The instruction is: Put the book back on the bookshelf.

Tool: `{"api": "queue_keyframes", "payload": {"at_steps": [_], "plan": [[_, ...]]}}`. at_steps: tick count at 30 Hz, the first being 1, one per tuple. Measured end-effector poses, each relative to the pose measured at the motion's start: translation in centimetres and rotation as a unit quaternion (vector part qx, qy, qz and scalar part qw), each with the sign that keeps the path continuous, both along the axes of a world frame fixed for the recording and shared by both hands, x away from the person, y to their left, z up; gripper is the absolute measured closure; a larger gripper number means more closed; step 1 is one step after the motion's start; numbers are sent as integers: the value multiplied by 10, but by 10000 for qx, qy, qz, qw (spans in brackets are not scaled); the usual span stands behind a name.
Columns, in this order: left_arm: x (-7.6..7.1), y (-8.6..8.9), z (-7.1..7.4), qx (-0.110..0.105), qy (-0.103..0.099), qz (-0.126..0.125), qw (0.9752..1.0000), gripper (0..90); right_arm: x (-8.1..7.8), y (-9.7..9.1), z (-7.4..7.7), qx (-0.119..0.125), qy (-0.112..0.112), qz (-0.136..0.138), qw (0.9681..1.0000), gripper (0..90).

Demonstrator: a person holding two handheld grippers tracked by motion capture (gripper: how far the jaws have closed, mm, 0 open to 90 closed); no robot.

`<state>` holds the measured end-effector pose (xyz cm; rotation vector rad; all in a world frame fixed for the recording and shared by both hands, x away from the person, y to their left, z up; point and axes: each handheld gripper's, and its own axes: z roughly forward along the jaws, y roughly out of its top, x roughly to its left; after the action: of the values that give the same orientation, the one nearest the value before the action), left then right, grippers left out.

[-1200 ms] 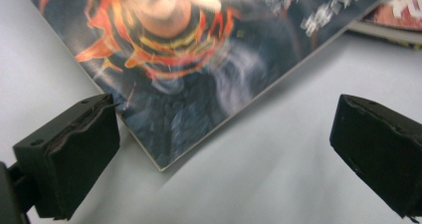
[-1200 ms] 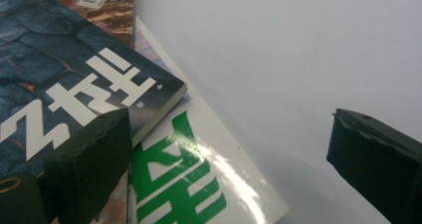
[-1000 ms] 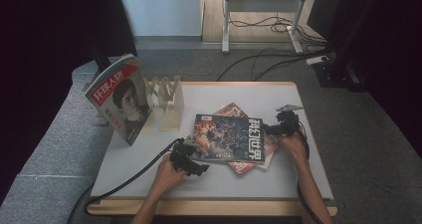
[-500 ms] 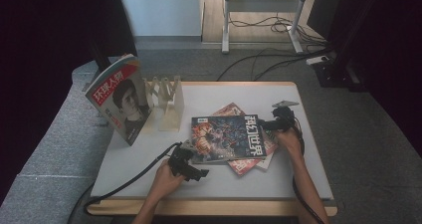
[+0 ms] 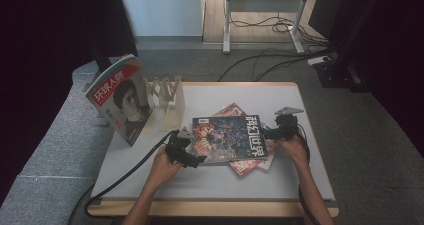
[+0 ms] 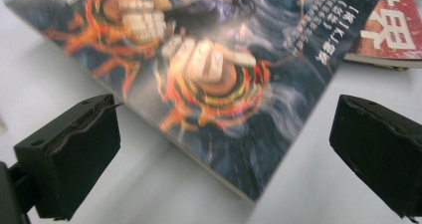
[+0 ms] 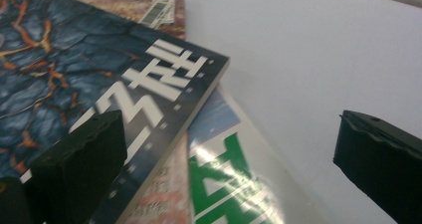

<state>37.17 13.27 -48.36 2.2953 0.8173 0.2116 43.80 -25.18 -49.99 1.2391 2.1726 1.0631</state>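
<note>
- Dark blue magazine [image 5: 229, 138] with an orange-and-blue illustrated cover and white characters along its right edge lies on top of a small pile near the middle of the white table [image 5: 215, 180], a little towards the right edge.
- Under it lie a red-covered magazine [image 5: 246, 166], whose corners stick out at the far and near sides, and a magazine with green lettering [image 7: 219, 184], which shows at the right.
- Left tongs [image 5: 197, 152] sit at the blue magazine's near left corner; the left gripper view has the jaws spread wide on either side of that corner, pressing on nothing.
- Right tongs [image 5: 267, 133] sit at the magazine's right edge, their jaws having just been opening; they stand wide apart, one over the cover's white characters, the other over bare table, gripping nothing.
- A tall magazine with a portrait cover [image 5: 120, 100] stands tilted near the far left corner, leaning against a pale wooden slotted rack [image 5: 167, 102].
</note>
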Motion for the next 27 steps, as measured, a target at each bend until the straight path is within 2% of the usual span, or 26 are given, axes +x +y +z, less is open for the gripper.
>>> {"api": "queue_keyframes", "payload": {"at_steps": [8, 14, 18, 22, 25, 27], "plan": [[25, -13, 14, -113, -17, -132, 9998, 0, -25, 3, 2, -17, -44, 134, 9999, 0], [43, -27, 21, -129, -87, -270, 9995, 0, -44, 4, 6, 20, -165, 268, 9995, 0], [54, -37, 22, -4, -185, -345, 9992, 0, -58, 5, 9, 19, -238, 361, 9991, 0], [66, -43, 20, 37, -141, -330, 9993, 0, -71, 6, 11, 27, -276, 440, 9986, 0], [76, -42, 18, -145, -61, -262, 9995, 0, -79, 6, 12, 17, -313, 500, 9983, 0], [83, -40, 16, -130, -19, -209, 9997, 0, -84, 7, 11, 20, -303, 530, 9981, 0]]}}
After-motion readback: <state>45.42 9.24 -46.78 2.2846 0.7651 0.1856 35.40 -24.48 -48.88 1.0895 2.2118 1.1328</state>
